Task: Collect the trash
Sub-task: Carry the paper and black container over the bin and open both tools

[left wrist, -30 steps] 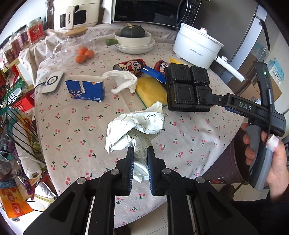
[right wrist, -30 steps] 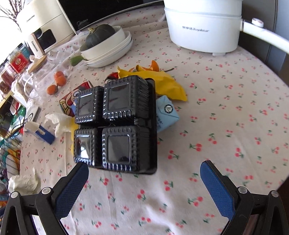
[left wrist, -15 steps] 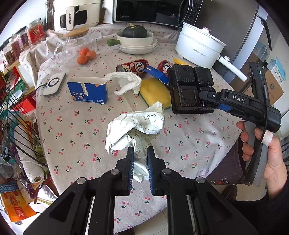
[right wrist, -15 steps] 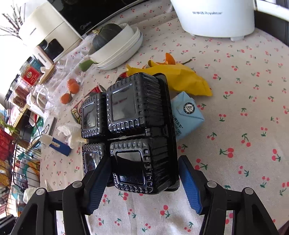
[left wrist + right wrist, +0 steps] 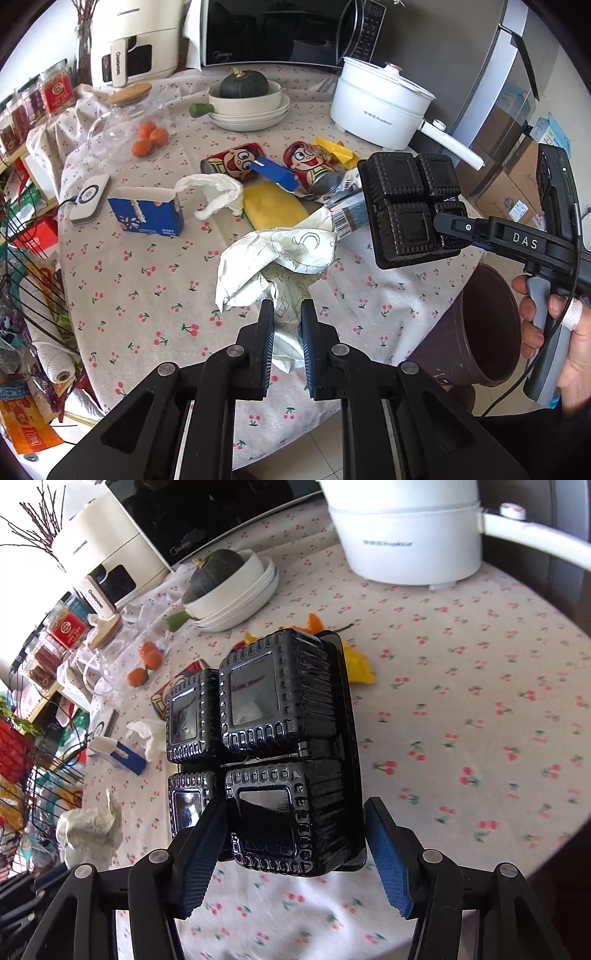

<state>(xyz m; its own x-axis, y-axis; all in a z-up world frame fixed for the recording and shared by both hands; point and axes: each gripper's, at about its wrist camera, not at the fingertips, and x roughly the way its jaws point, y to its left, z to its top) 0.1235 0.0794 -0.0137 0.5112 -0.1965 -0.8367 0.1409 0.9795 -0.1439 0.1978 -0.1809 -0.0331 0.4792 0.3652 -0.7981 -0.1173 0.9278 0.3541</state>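
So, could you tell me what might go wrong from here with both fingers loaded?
The right gripper pinches only one corner compartment of the black tray, so the tray could twist or slip before reaching the brown bin. The left gripper holds only a tail of the crumpled paper; it may tear or pull free when lifted.

My right gripper (image 5: 295, 853), matt black with ribbed blue pads, clamps a glossy black plastic tray (image 5: 273, 746); beside the tray, crumpled white paper (image 5: 273, 262) sits pinched in my left gripper (image 5: 287, 328) over the worktop's (image 5: 140, 280) soft, cherry-printed cloth.
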